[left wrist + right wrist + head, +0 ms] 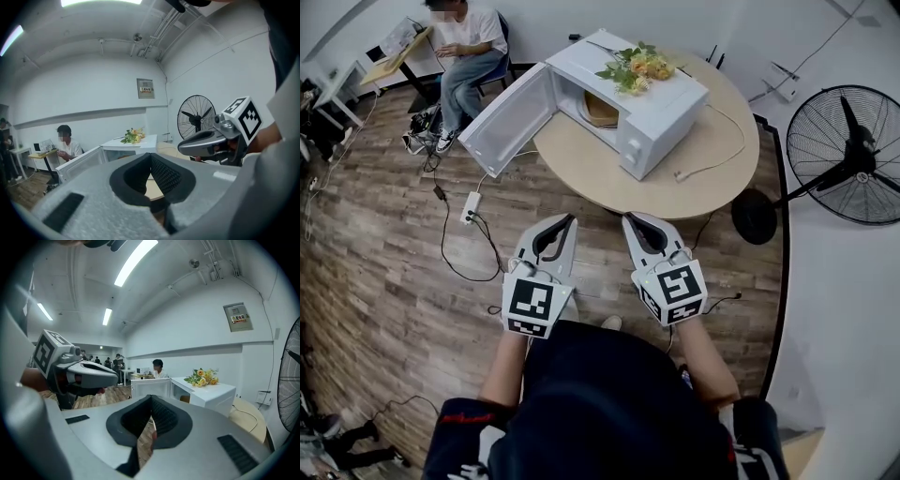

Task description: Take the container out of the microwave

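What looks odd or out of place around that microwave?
A bunch of flowers lies on top of the microwave, an unusual spot. Its door hangs open, and a white cord trails across the table with its plug end lying loose.

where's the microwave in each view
Head view: microwave at top centre, on the round table, door swung open to the left.
Left gripper view: microwave just left of centre, small.
Right gripper view: microwave right of centre.
Shared landmark: the flowers lying on its top, seen in all three views.
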`<state>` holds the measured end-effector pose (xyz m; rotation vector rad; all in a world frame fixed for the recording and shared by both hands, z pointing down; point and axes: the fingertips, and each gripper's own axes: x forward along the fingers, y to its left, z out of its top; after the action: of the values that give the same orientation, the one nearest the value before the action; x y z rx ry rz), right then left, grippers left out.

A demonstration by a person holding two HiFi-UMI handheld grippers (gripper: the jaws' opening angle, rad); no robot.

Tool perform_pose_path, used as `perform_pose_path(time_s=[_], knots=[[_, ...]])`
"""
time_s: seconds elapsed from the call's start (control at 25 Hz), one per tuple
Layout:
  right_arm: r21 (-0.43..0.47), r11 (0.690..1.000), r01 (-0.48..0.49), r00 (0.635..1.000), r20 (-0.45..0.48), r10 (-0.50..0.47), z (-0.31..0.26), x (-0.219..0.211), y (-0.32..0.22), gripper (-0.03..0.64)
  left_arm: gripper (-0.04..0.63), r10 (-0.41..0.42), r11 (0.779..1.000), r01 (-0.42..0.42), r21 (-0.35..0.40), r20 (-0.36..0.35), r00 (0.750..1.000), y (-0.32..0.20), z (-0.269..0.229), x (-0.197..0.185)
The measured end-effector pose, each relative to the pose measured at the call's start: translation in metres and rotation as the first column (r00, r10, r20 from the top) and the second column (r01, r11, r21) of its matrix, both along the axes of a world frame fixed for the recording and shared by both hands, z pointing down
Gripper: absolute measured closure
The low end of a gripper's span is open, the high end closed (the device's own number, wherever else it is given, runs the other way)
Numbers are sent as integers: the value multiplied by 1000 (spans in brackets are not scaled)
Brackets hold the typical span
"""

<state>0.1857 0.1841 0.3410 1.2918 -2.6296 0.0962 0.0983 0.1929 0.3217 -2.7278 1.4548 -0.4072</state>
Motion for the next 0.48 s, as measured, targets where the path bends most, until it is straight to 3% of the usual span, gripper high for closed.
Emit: perform_pose_path(time_s=[0.48], knots=[[-8,999,-35,999,-40,35,1,-49,-98,609,581,43,999,-44,-22,-22,999,-104,7,-47]])
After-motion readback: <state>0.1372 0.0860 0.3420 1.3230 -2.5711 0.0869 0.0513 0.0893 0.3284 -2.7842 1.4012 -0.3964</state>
